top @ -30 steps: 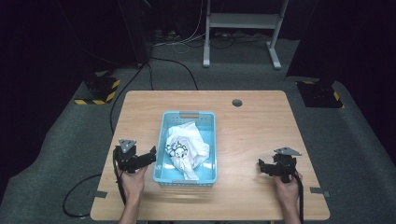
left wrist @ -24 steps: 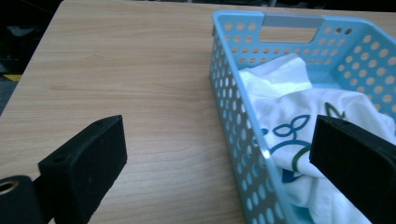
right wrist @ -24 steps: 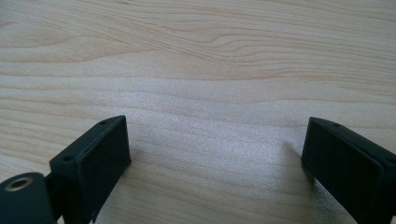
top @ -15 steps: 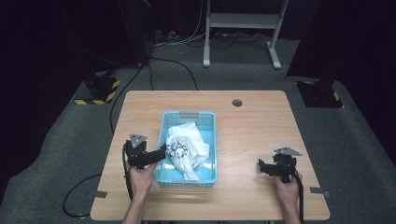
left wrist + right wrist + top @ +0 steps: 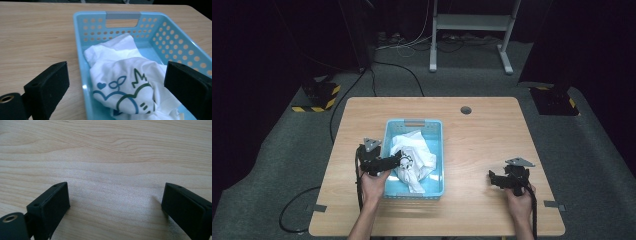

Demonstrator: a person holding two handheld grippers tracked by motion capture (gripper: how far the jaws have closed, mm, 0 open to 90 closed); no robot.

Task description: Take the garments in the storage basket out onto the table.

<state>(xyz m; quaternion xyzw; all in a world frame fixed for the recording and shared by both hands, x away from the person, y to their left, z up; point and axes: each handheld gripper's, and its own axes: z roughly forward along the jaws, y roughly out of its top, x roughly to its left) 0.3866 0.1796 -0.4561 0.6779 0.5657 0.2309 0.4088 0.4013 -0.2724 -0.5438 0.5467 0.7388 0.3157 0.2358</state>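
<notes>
The white shirt [image 5: 125,82] with the blue and green print is lying crumpled in the light blue basket [image 5: 414,123], which is sitting near the middle of the counter [image 5: 482,135]. The left gripper [image 5: 400,161] is reaching over the basket's left wall with its jaws spread wide and nothing between them; in the left gripper view one jaw is sitting outside the wall and the other over the cloth. That straddle looks like the main risk: if the jaws are closing from here, they could be clamping the plastic wall along with the fabric, or dragging the light basket across the counter rather than lifting the shirt free. A loose fold may also be slipping out if only a thin edge is being pinched. The right gripper [image 5: 498,178] is hovering low over bare wood well to the right, jaws equally spread and empty, too far off to be steadying the basket.
</notes>
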